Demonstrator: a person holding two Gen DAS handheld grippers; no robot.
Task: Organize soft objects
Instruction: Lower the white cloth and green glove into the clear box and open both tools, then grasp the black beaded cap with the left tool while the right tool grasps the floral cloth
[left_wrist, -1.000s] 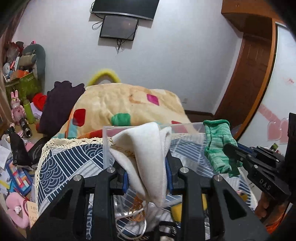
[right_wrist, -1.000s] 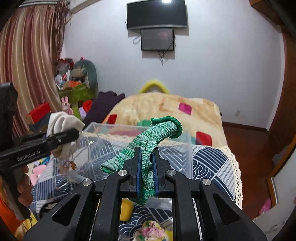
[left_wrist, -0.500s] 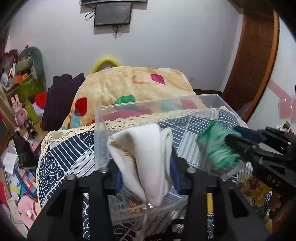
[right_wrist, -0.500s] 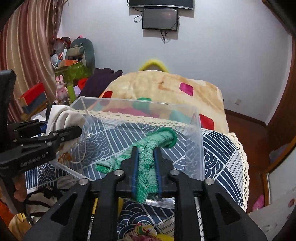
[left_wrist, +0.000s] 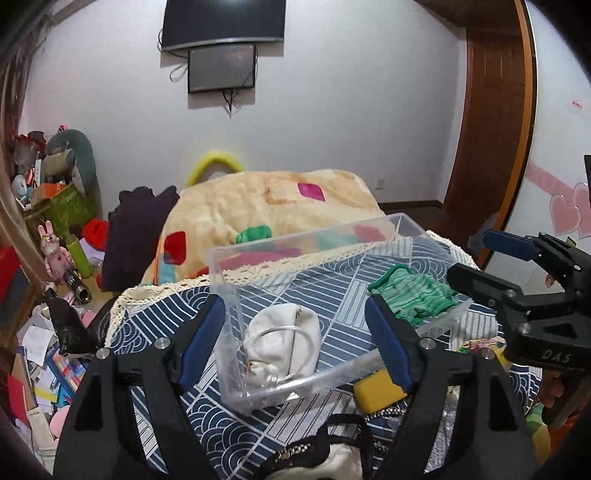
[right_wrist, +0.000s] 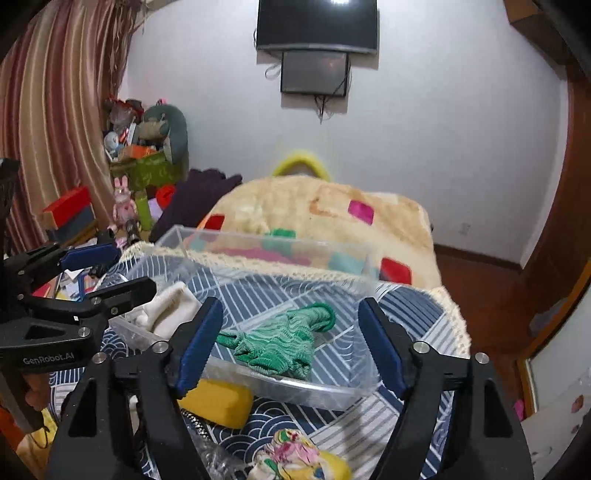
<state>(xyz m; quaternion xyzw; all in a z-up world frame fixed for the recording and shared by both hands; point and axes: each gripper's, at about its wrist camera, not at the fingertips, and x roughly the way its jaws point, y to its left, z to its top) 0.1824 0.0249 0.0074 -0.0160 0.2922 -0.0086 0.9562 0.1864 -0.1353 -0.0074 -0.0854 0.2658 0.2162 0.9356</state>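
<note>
Left wrist view: the left tool (left_wrist: 295, 332) hangs over a clear plastic bin (left_wrist: 410, 225), its two blue-padded fingers (left_wrist: 201, 339) spread wide apart and holding nothing. Inside the bin, at its left end, lies a white cloth (left_wrist: 284, 338) — soft, cream-white, bunched into a rounded lump, with a thin silvery loop lying across it. At the bin's right end lies a green sock (left_wrist: 413, 295), ribbed knit in streaked light and dark green, crumpled in a low heap with its darker cuff curled up. The right tool (left_wrist: 480, 258) shows at the right edge, jaws parted, just beside the sock and not touching it.

Right wrist view: the right tool (right_wrist: 291, 336) is also spread wide and empty, with the green sock (right_wrist: 280, 341) lying on the bin floor between and beyond its fingers. The white cloth (right_wrist: 170, 308) sits to the left in the same bin (right_wrist: 266, 242), next to the left tool (right_wrist: 110, 269). The bin rests on a navy-and-white patterned cover with a lace edge (right_wrist: 421, 314). A yellow sponge-like block (right_wrist: 218, 402) lies on the cover just outside the bin's near wall — a flowered cloth (right_wrist: 295, 454) lies closer to the camera.
</note>
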